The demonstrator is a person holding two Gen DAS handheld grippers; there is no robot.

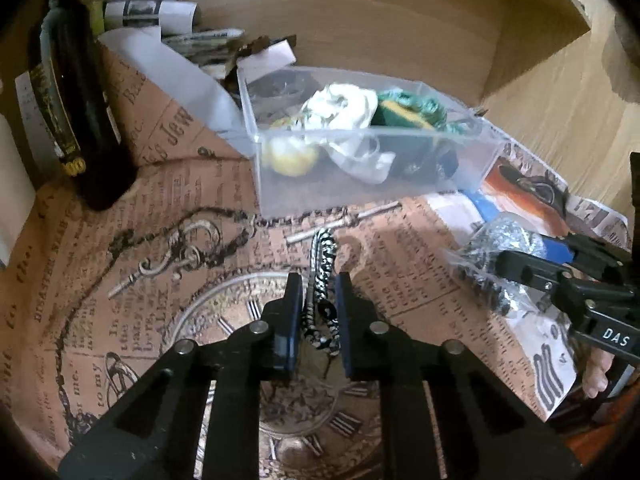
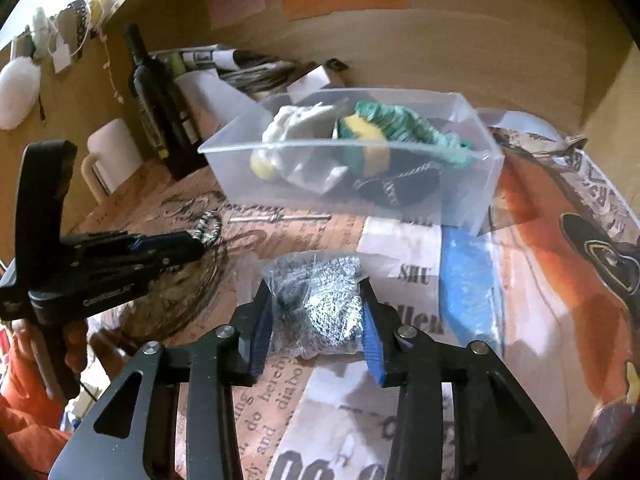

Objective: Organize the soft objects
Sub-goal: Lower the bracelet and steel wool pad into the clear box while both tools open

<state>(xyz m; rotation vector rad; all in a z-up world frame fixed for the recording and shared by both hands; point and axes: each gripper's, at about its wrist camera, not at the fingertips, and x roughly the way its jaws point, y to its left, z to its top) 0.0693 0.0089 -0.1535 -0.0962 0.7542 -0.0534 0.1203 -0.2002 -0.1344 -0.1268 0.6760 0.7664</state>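
Note:
A clear plastic bin (image 1: pixel 340 196) (image 2: pixel 472 204) stands on the printed paper and holds a white cloth (image 1: pixel 344 108), a green-and-yellow sponge (image 2: pixel 366 146), a green knitted piece (image 2: pixel 404 124) and dark items. My left gripper (image 1: pixel 318 292) is shut on a black-and-white braided cord (image 1: pixel 322 264), which also shows in the right wrist view (image 2: pixel 210 228). My right gripper (image 2: pixel 316 308) is shut on a silver mesh scrubber in a clear bag (image 2: pixel 316 300), seen in the left wrist view (image 1: pixel 496 252), right of the left gripper.
A dark wine bottle (image 1: pixel 76 100) (image 2: pixel 160 104) stands left of the bin, with a white mug (image 2: pixel 110 156) beside it. Rolled papers (image 1: pixel 168 16) lie behind. A wooden back wall (image 2: pixel 400 48) and side panel (image 1: pixel 560 112) close in the desk.

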